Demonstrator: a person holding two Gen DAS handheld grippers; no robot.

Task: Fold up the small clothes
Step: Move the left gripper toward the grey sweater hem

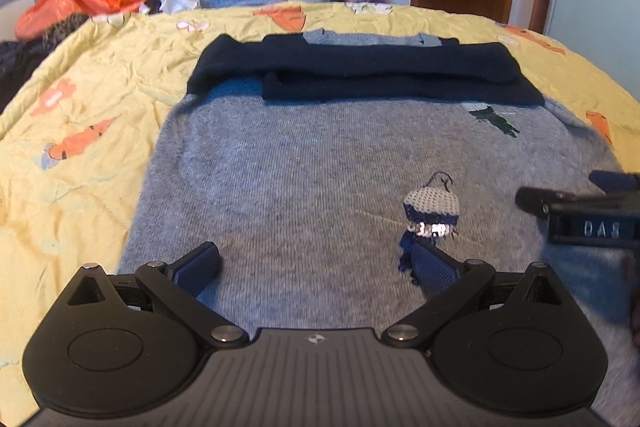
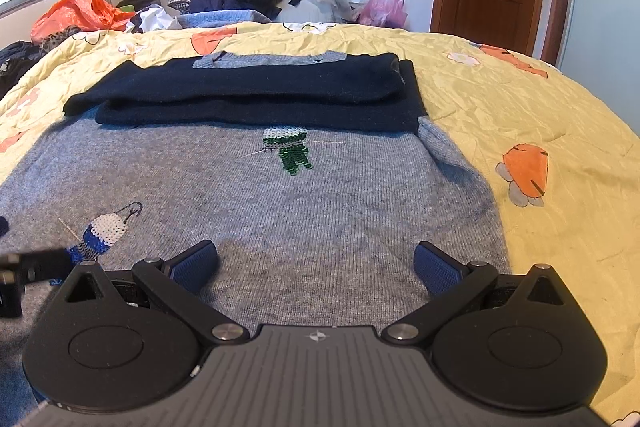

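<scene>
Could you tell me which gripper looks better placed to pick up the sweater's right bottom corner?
Right. The right gripper hovers open over the gray sweater close to its right edge; the left gripper sits farther left, near the blue motif.

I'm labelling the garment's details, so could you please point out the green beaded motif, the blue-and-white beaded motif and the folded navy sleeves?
green beaded motif (image 2: 289,151): right wrist view, on its green lower half.
blue-and-white beaded motif (image 1: 432,207): left wrist view, on its white upper band.
folded navy sleeves (image 2: 256,95): right wrist view, on the upper sleeve's middle.
</scene>
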